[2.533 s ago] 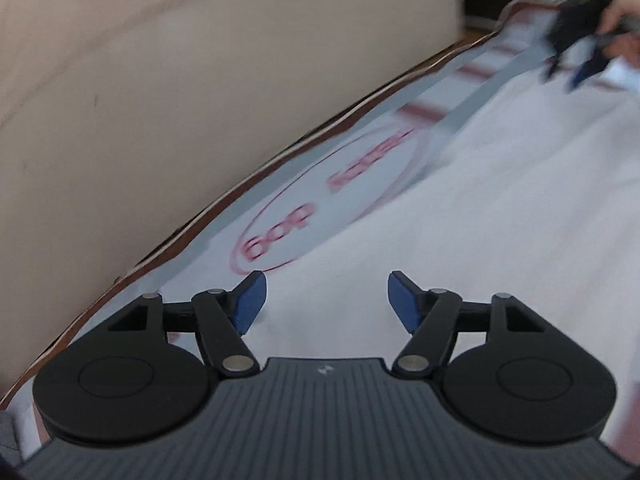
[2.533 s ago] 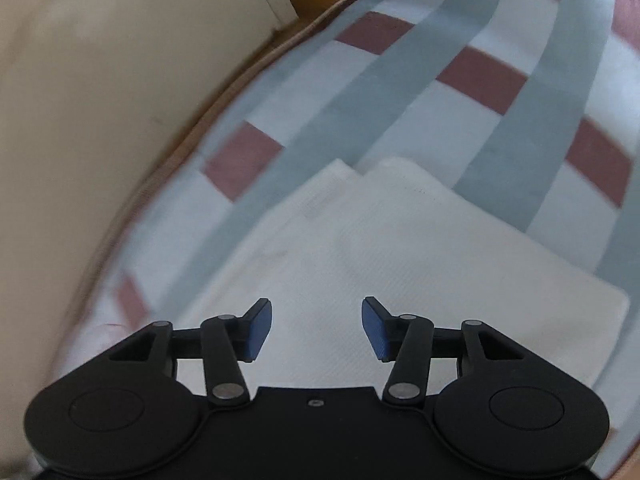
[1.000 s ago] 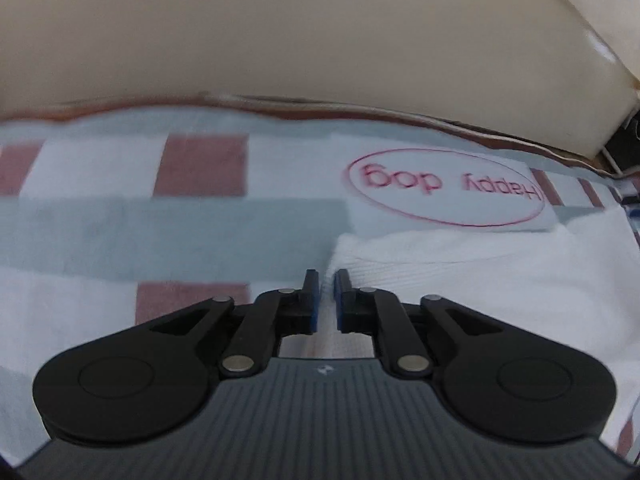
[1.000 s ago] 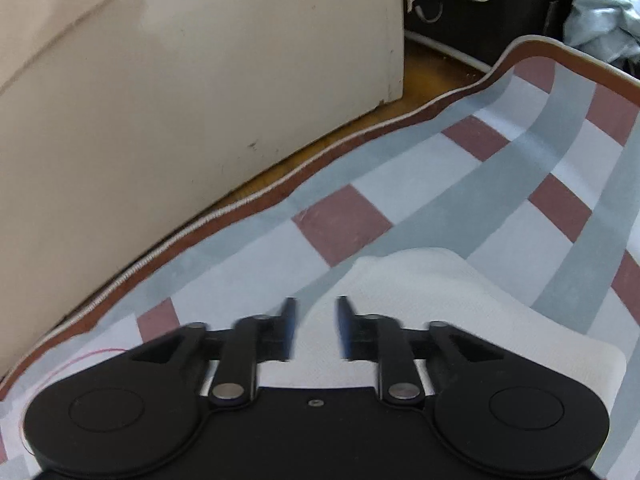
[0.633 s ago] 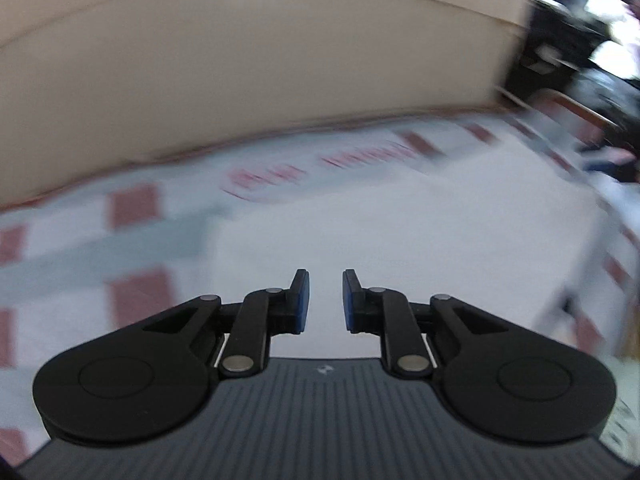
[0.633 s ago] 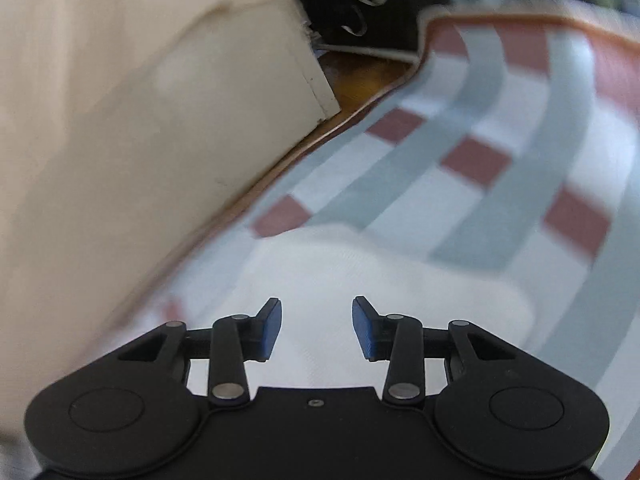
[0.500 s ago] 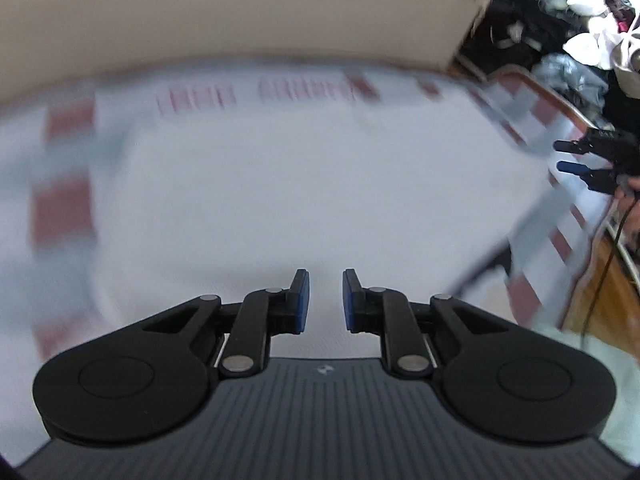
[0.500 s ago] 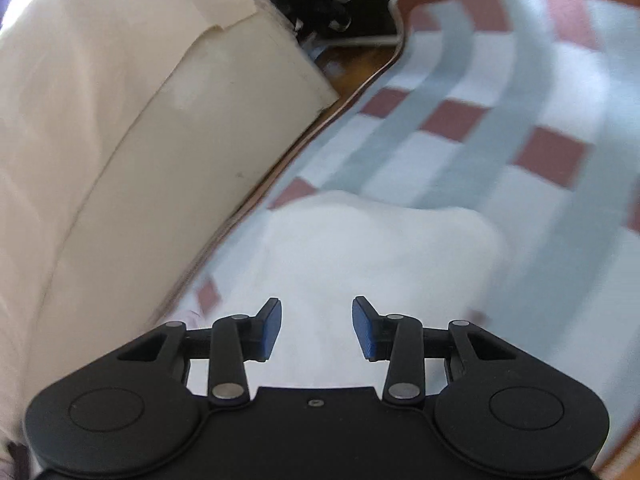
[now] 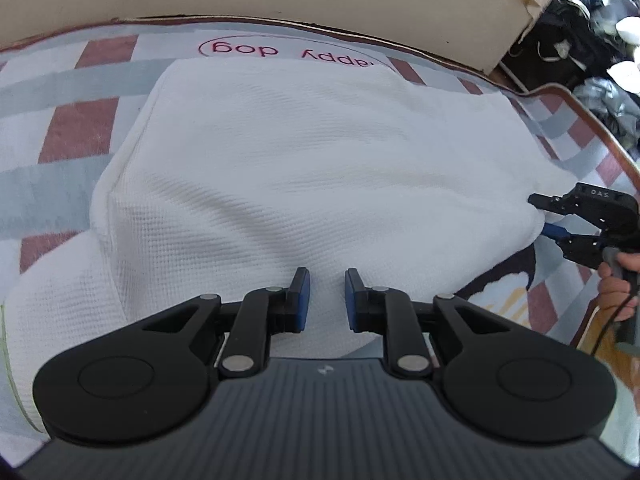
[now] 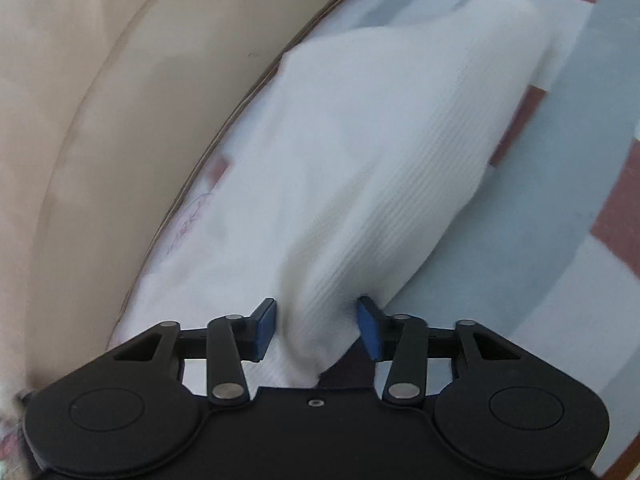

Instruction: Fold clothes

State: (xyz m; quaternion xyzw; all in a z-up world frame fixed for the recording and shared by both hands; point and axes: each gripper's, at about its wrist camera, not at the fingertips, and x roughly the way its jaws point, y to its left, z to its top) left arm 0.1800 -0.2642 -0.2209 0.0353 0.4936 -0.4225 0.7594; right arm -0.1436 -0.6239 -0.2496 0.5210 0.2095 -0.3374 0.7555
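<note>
Our left tool [image 9: 325,294] hovers narrowly parted over the white garment [image 9: 320,152] on the checked blanket [image 9: 80,128], while our right tool [image 10: 316,326] is closing around its bunched edge.

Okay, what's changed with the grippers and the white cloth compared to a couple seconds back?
Both grippers stood wide open over the white cloth then. Now the right gripper has a bunched fold of cloth between its closing jaws at the cloth's edge. The left gripper has narrowed to a small gap over the cloth. The checked blanket stays spread underneath.
</note>
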